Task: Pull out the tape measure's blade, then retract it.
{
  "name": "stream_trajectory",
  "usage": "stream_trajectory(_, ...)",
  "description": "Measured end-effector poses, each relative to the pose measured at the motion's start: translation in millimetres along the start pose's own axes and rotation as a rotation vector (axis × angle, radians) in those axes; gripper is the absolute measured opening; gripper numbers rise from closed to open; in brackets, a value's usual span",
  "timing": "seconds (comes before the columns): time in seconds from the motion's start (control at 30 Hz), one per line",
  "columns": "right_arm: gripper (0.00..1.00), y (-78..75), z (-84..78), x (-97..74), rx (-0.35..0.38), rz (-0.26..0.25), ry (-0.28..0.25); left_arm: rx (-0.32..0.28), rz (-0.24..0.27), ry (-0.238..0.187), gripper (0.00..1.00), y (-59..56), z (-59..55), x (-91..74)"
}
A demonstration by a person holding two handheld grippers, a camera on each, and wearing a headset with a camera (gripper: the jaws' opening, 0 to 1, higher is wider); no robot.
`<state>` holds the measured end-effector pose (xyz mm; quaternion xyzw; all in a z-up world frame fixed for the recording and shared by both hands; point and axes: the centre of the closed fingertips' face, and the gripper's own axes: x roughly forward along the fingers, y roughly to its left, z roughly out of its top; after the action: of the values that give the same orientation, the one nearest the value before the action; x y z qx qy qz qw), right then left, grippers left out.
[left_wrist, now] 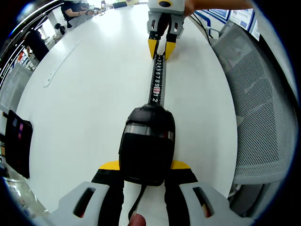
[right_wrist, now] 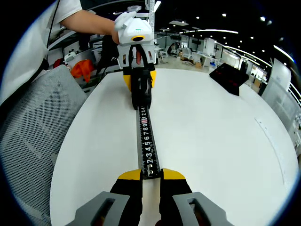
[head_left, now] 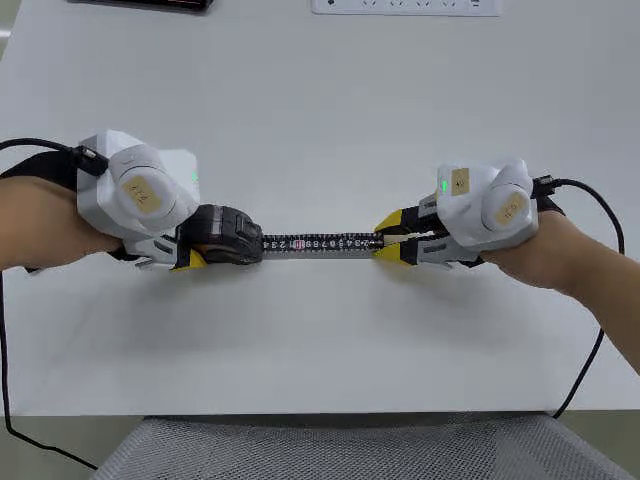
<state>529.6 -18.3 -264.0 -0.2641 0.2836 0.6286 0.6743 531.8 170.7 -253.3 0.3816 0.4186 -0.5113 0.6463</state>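
On the white worktop [head_left: 320, 120], the left claw [head_left: 193, 257] clamps the tape measure's case [head_left: 226, 235], which should feel solid, while the right claw [head_left: 390, 243] pinches the thin, springy, slippery blade [head_left: 320, 243], seemingly at its very tip.

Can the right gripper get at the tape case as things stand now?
Probably not yet: the right gripper is shut on the tip of the blade, and the left gripper clamps the case on both sides, leaving little free to grasp.
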Motion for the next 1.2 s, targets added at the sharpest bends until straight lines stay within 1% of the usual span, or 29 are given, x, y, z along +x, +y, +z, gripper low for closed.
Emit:
stream_trajectory(0.83,0.09,-1.2,-18.1,-20.3,0.000,-0.014,0.041,0.003,0.001,-0.002,0.28,-1.3,1.0,-0.3)
stream_trajectory(1.2,0.09,-2.1,-26.9,-29.0,0.013,-0.024,0.048,0.004,0.003,-0.002,0.28,-1.0,0.5,-0.5)
